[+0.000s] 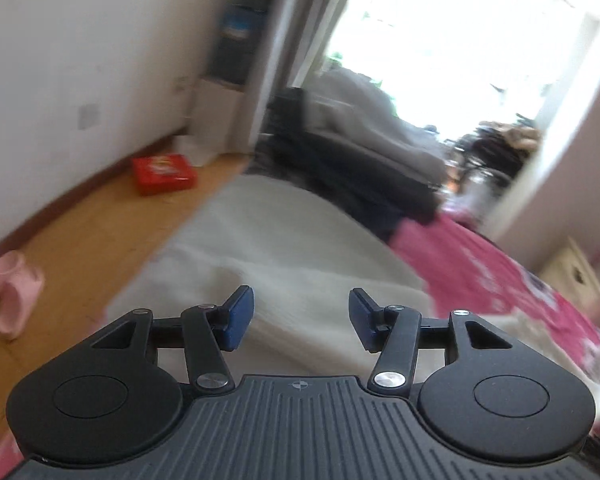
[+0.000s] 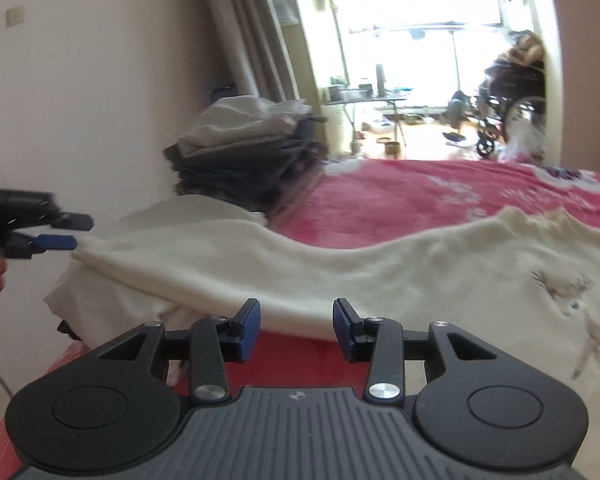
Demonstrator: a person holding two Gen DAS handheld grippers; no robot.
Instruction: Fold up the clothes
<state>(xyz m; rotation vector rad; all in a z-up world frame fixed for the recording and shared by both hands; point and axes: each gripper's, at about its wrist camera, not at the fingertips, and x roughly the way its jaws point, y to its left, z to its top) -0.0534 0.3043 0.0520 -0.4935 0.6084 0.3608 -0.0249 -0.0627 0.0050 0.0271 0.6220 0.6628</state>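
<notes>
A cream sweater (image 2: 340,272) with a deer print lies spread on the pink bedspread (image 2: 420,196); it also shows in the left wrist view (image 1: 284,248). My left gripper (image 1: 301,320) is open and empty just above the cream cloth. In the right wrist view the left gripper (image 2: 66,232) sits at the sweater's left end, jaws apart. My right gripper (image 2: 296,330) is open and empty at the sweater's near edge.
A stack of folded grey and dark clothes (image 2: 248,152) stands at the far left of the bed by the wall. A red box (image 1: 164,172) and pink slippers (image 1: 10,292) lie on the wood floor. A wheelchair (image 2: 508,112) stands beyond the bed.
</notes>
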